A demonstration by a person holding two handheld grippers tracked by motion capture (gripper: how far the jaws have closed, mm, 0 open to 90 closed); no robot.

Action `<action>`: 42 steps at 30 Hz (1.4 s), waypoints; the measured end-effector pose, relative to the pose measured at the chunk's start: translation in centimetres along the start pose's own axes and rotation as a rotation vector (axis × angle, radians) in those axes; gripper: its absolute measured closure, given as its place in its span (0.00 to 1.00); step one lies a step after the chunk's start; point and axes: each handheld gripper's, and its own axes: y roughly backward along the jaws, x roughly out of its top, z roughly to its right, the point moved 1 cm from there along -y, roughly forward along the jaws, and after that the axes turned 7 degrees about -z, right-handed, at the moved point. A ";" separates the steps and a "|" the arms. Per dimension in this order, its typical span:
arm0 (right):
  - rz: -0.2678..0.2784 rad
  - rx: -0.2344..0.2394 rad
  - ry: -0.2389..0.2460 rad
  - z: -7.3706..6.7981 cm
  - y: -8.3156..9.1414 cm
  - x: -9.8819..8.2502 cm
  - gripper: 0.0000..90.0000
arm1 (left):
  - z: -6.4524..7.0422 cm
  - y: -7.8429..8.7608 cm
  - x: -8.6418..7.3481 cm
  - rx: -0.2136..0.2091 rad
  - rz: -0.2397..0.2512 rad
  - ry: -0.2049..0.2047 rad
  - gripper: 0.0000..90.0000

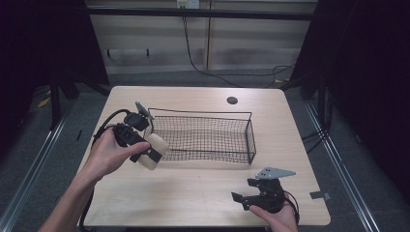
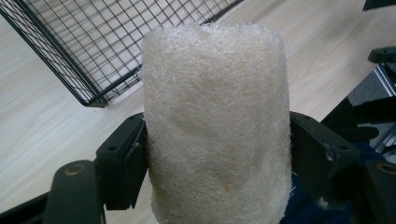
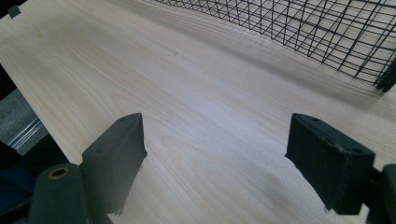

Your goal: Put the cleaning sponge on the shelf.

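Near the tabletop's front edge, the right gripper [image 1: 243,199] idles, jaws spread. Left gripper [image 1: 153,153] pinches a loofah roll [image 2: 215,126] beside the wire basket [image 1: 250,140]'s left end. Lift it clear of the rim before releasing.

L gripper [image 1: 153,151] fingers clamped tight, held above table; R gripper [image 1: 241,199] fingers spread wide, low near front edge.

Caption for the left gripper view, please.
Left gripper clamps a pale fibrous loofah cylinder above the wooden table, beside the wire basket.
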 end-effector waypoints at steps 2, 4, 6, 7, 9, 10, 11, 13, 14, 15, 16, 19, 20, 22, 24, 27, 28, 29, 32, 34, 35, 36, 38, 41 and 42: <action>0.002 0.001 0.003 0.0 0.0 0.0 0.21 | 0.1 0.5 0.5 0.003 0.011 0.012 0.29; 0.001 0.001 0.004 0.0 0.0 0.0 0.21 | 0.4 0.8 0.8 0.012 0.026 0.020 0.29; 0.001 0.000 0.005 0.0 0.0 0.0 0.21 | 0.5 1.0 0.9 0.016 0.030 0.029 0.29; 0.001 0.000 0.005 0.0 0.0 0.0 0.21 | 0.6 1.1 1.1 0.018 0.035 0.037 0.29; 0.002 -0.001 0.003 0.0 0.0 0.0 0.21 | 0.7 1.3 1.4 0.026 0.034 0.050 0.29; 0.007 -0.002 0.005 0.0 0.0 0.0 0.21 | 0.7 1.3 1.6 0.027 0.034 0.065 0.29; 0.007 -0.002 0.005 0.0 0.0 0.0 0.21 | 0.7 1.3 1.9 0.028 0.028 0.067 0.29; 0.006 -0.003 0.002 0.0 0.1 0.0 0.21 | 0.7 1.2 2.2 0.012 0.027 0.074 0.29; 0.007 -0.004 0.001 0.0 0.1 0.0 0.21 | 0.7 1.2 2.4 0.009 0.025 0.078 0.29; 0.007 -0.004 0.001 0.0 0.1 0.0 0.21 | 0.6 1.2 2.6 0.011 0.021 0.078 0.29; 0.007 -0.004 0.002 0.0 0.1 0.0 0.21 | 0.6 1.2 2.8 0.013 0.019 0.082 0.29; 0.008 -0.004 0.000 0.0 0.1 0.0 0.21 | 0.4 1.4 3.4 0.017 0.027 0.098 0.29; 0.008 -0.005 -0.001 -0.1 0.2 0.0 0.21 | 0.4 1.4 3.6 0.013 0.030 0.112 0.29; 0.008 -0.006 0.000 -0.1 0.2 0.0 0.21 | 0.2 1.4 3.8 0.012 0.032 0.125 0.29; 0.010 -0.007 0.002 0.0 0.2 0.0 0.21 | -0.2 1.2 4.1 0.019 0.030 0.151 0.29; 0.007 -0.007 0.000 0.0 0.2 -0.1 0.21 | -0.7 1.0 4.5 0.018 0.025 0.176 0.29; 0.007 -0.008 0.001 0.0 0.1 -0.1 0.21 | -0.9 1.0 4.6 0.017 0.028 0.185 0.29; 0.006 -0.008 -0.001 0.0 0.1 -0.1 0.21 | -1.1 1.0 4.8 0.021 0.023 0.195 0.29; 0.003 -0.010 -0.001 0.0 0.1 0.0 0.21 | -1.2 0.8 5.1 0.025 0.024 0.204 0.29; 0.003 -0.008 -0.001 0.0 0.1 0.0 0.21 | -1.5 0.6 5.5 0.030 0.018 0.209 0.29; 0.004 -0.008 0.002 0.0 0.1 0.0 0.21 | -1.6 0.5 5.6 0.031 0.019 0.219 0.29; 0.000 -0.009 -0.003 -0.1 0.1 -0.1 0.21 | -1.7 0.4 5.8 0.035 0.015 0.224 0.29; -0.001 -0.008 -0.003 -0.1 0.1 -0.1 0.21 | -1.7 0.2 6.1 0.035 0.016 0.237 0.29; 0.000 -0.009 -0.002 0.0 0.1 -0.1 0.21 | -1.8 -0.3 6.4 0.061 0.013 0.256 0.29; 0.001 -0.009 0.001 0.0 0.1 -0.1 0.21 | -1.8 -0.4 6.5 0.069 0.002 0.255 0.29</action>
